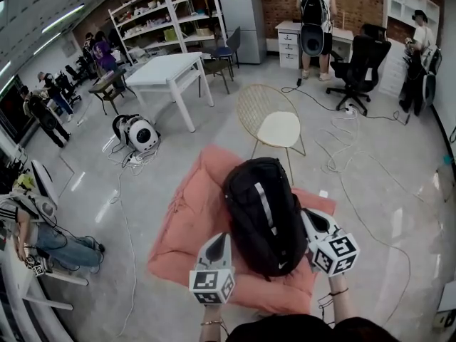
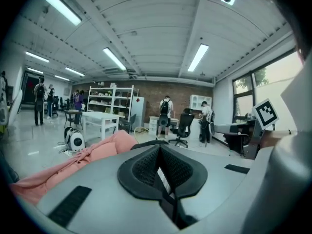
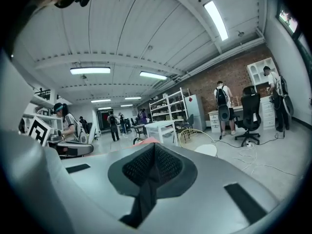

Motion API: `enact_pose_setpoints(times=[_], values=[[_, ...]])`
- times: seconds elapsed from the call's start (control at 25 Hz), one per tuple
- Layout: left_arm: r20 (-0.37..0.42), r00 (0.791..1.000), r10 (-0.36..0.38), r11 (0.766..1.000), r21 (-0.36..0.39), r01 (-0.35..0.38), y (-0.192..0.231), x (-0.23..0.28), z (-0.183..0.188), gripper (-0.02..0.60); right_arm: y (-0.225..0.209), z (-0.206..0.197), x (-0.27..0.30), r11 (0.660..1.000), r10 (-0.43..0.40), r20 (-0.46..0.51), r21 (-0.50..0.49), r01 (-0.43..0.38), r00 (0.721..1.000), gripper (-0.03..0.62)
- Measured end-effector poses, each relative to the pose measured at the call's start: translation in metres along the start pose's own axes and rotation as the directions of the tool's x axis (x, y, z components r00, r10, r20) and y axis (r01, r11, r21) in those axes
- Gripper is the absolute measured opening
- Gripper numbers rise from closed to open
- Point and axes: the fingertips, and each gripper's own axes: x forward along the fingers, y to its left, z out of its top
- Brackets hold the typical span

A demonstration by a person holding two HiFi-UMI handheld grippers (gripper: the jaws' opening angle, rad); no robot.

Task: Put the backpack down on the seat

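Note:
A black backpack (image 1: 265, 212) with a pale stripe hangs upright between my two grippers, over a pink cushion (image 1: 189, 219). My left gripper (image 1: 221, 242) is at its left side, shut on a black strap with a white stripe (image 2: 164, 180), which runs down out of the closed pads. At the backpack's right side, my right gripper (image 1: 311, 221) is shut on a black strap (image 3: 143, 195). Beyond the backpack stands a gold wire chair with a white seat (image 1: 278, 128); nothing lies on the seat. The seat (image 3: 208, 150) also shows in the right gripper view.
A white table (image 1: 171, 70) and a round white device (image 1: 139, 134) stand to the far left. Cables (image 1: 342, 155) trail over the floor at right. A black office chair (image 1: 360, 66) and shelves (image 1: 164, 13) are at the back. Several people stand around the room's edges.

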Motion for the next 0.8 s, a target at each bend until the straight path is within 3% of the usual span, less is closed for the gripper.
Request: enact_pose_setpoints(times=[0.4,0.8], values=[[0.101,0.995,-0.011,0.999,0.053,0.005,-0.008,-0.041,0.035,0.014,0.005,0.049,-0.051,1.000,0.017,0.154,0.000,-0.017,0.988,0.013],[0.144,0.989,-0.025,0.995,0.095,0.011,-0.013,-0.056,0.050,0.014,-0.007,0.060,-0.079,1.000,-0.015,0.196,-0.016,0.018,0.981,0.012]])
